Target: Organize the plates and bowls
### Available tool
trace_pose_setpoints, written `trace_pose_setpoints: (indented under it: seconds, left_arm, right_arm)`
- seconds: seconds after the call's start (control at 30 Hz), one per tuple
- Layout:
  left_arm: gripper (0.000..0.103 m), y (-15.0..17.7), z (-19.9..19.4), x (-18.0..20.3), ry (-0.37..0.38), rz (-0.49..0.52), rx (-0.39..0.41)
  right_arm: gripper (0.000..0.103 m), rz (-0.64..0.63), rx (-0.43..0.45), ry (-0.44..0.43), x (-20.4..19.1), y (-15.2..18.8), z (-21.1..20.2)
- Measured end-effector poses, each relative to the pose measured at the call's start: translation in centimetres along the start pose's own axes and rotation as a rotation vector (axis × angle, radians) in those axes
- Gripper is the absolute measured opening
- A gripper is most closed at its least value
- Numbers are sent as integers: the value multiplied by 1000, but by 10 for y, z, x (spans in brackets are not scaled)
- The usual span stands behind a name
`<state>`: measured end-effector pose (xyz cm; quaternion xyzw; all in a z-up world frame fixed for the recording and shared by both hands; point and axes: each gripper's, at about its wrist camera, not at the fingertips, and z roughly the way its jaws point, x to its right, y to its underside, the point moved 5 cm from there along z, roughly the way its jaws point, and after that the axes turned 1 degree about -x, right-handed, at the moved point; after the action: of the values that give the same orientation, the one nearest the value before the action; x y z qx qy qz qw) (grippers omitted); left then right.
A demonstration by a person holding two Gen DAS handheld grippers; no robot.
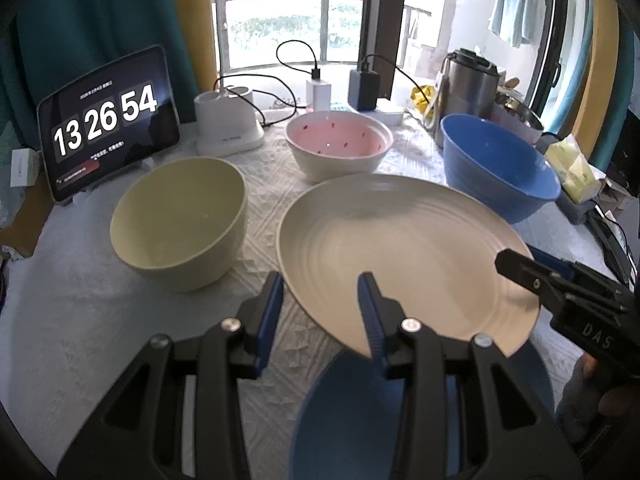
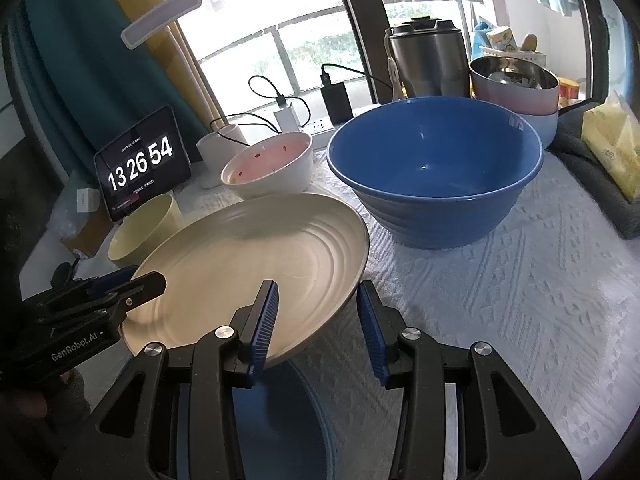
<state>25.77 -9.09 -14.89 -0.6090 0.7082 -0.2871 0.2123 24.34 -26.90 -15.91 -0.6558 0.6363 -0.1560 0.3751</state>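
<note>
My left claw (image 1: 320, 312) is spread apart, one finger over the rim of the cream plate (image 1: 400, 248), holding nothing. My right claw (image 2: 318, 320) is also released, its left finger above the same plate's edge. The plate looks raised and tilted over a blue plate (image 1: 348, 400) on the tabletop (image 2: 520, 280); what carries it I cannot tell. I judge it stiff, smooth, quite slippery and breakable, so I would pinch the rim deeply. Beyond stand the green bowl (image 1: 180, 220), pink bowl (image 1: 340, 144) and blue bowl (image 2: 436, 168).
</note>
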Motion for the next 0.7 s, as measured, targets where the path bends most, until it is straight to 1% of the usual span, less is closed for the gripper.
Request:
trace_pose_setpoints:
  seconds: [0.7]
  left_arm:
    - [40, 16, -41, -1, 13, -5, 43]
  right_arm:
    - [44, -23, 35, 9, -17, 10, -35]
